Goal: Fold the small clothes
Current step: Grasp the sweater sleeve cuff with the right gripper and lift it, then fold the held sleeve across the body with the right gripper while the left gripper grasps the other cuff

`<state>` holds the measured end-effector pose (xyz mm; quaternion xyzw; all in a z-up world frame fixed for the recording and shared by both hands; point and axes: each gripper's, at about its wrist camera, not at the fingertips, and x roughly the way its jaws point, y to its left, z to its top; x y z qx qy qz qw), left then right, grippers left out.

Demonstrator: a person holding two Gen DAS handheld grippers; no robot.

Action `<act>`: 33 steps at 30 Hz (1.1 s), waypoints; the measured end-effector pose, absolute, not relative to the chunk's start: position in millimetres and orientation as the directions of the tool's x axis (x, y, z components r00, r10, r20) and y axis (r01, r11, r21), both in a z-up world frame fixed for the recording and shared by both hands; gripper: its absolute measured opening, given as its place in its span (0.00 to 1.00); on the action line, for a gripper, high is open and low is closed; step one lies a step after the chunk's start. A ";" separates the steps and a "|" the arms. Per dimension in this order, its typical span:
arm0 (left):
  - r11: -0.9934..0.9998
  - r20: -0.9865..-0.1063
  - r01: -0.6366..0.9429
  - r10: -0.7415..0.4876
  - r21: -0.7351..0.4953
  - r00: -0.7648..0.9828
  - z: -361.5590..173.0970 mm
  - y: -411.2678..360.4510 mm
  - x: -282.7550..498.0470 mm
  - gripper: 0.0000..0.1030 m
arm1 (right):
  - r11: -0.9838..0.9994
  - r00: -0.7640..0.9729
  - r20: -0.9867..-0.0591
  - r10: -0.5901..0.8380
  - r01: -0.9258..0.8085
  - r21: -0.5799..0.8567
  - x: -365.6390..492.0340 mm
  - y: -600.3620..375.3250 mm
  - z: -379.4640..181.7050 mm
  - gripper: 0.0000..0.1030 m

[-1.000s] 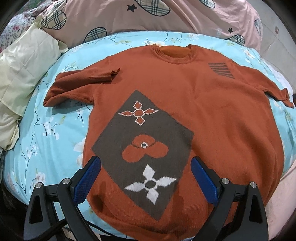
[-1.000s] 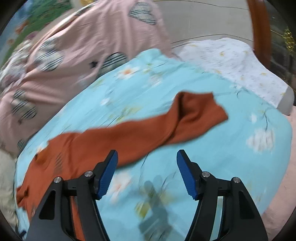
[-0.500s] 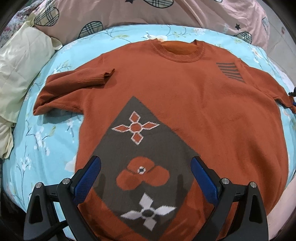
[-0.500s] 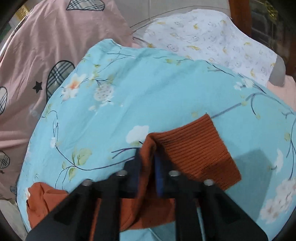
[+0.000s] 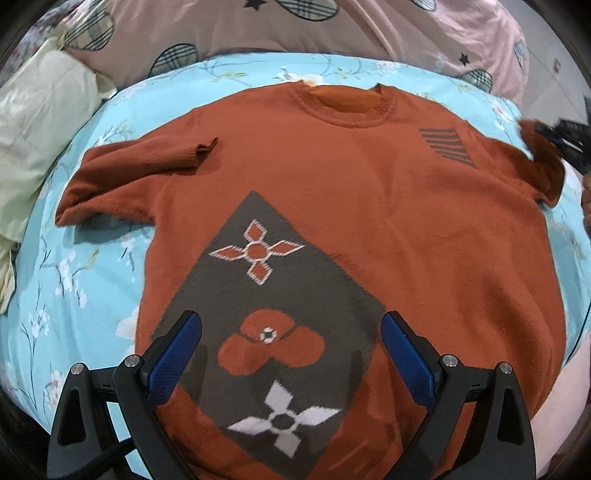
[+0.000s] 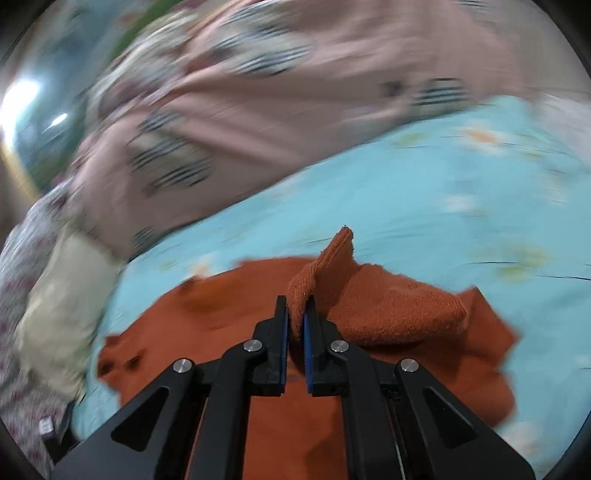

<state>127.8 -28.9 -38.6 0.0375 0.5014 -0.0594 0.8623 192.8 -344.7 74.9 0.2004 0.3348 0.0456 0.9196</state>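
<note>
A rust-orange knit sweater [image 5: 369, 206] with a dark grey diamond panel lies face up on the blue floral bedsheet [image 5: 74, 280]. Its left sleeve [image 5: 140, 162] is folded in across the chest. My left gripper [image 5: 291, 354] is open and hovers above the sweater's lower front, holding nothing. My right gripper [image 6: 295, 317] is shut on the cuff of the right sleeve [image 6: 325, 266] and lifts it over the sweater body. It also shows at the right edge of the left wrist view [image 5: 557, 136]. The right wrist view is blurred.
A pink quilt with plaid hearts [image 5: 332, 33] lies along the head of the bed. A cream pillow [image 5: 40, 122] sits at the left. The bed edge runs near the sweater's hem at the bottom right.
My right gripper closed on the right sleeve cuff and has lifted it inward over the sweater. My left gripper moved forward over the sweater, still open.
</note>
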 end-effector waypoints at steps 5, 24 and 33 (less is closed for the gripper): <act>0.996 -0.872 0.084 -0.070 -0.033 0.485 -39.8 -1.1 123.5 0.95 | 0.905 0.699 -0.602 0.385 -0.156 0.396 225.8 -229.2 58.7 0.08; 0.952 -0.831 0.015 -0.276 -0.307 0.484 -57.0 53.9 158.4 0.95 | 0.831 0.437 -0.708 0.556 -0.292 0.473 225.2 -134.1 -23.8 0.43; 0.866 -0.778 0.130 -0.492 -0.483 0.391 -69.9 32.0 292.3 0.95 | 0.853 0.531 -0.687 0.496 -0.148 0.501 164.7 -205.3 -6.4 0.44</act>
